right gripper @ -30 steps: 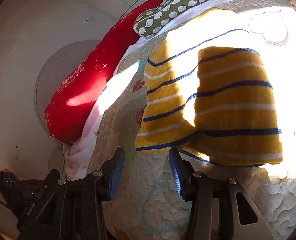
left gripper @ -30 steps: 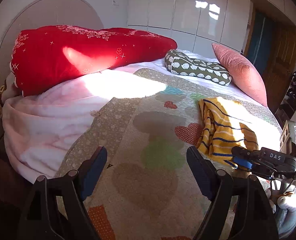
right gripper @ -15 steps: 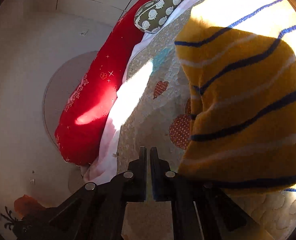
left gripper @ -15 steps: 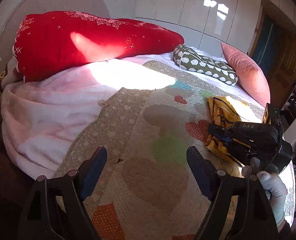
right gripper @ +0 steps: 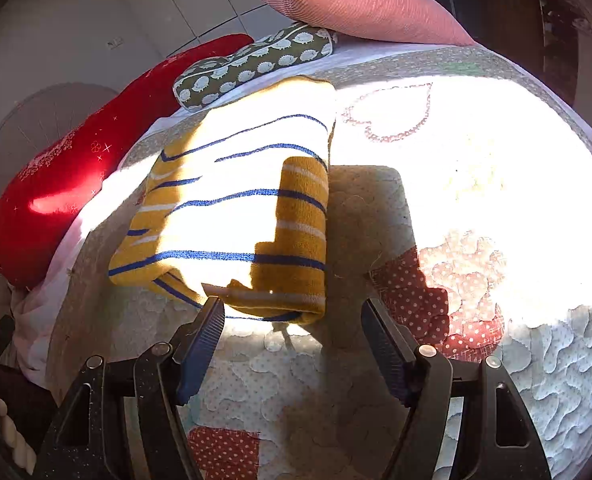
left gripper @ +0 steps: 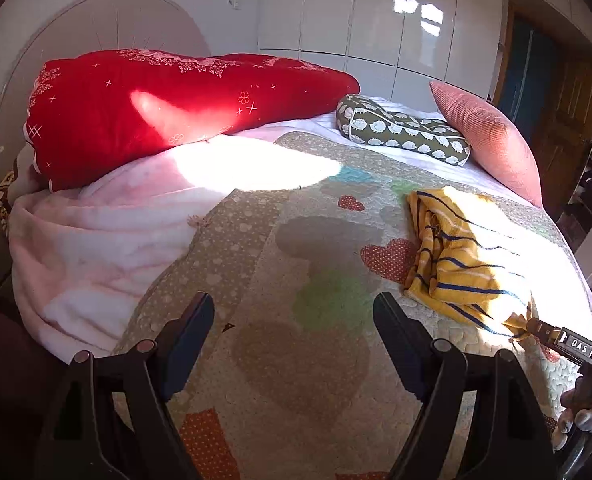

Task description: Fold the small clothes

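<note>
Yellow knit sweater [right gripper: 232,216] with blue and white stripes lies folded on the patchwork quilt [right gripper: 475,208] of the bed, half in bright sun. Right tool [right gripper: 292,322] stands just at its near edge, at six o'clock of it; its jaws have just been opening and stand apart, nothing pressed between them. Left tool [left gripper: 294,322] hangs with jaws wide apart over bare quilt, the sweater at its two o'clock. Beyond the sweater, at twelve o'clock, lie an olive sheep-print pillow [left gripper: 403,132] and a pink cushion [left gripper: 491,136]; a red pillow [left gripper: 168,108] rests at ten o'clock on a pale pink blanket [left gripper: 104,240].
</note>
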Tool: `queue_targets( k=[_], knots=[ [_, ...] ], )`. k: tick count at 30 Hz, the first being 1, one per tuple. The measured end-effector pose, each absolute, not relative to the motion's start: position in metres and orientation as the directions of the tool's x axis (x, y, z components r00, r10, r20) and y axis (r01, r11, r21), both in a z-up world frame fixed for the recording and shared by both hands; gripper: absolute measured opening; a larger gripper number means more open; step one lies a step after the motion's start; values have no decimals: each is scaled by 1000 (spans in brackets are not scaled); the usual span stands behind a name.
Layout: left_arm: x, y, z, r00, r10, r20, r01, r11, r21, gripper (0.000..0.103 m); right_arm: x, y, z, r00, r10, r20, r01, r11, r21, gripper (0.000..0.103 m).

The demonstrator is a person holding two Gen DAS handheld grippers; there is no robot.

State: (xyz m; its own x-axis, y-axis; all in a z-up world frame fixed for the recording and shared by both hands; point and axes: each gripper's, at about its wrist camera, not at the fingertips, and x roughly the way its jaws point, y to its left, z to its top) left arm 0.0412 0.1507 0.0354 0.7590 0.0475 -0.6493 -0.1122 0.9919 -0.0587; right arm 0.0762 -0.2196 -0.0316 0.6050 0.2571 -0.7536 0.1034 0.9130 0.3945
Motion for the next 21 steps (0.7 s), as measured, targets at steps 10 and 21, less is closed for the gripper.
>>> queue_targets(
  k=[10, 21],
  knots=[
    [9, 107, 68, 864, 109, -491, -103, 994, 40, 103, 26, -204, -23, 650, 254, -716, 66, 920, 386, 76],
    [3, 53, 55, 827, 26, -562, 34, 995, 97, 103, -5, -193, -15, 674, 78, -735, 66, 984, 165, 76]
  ],
)
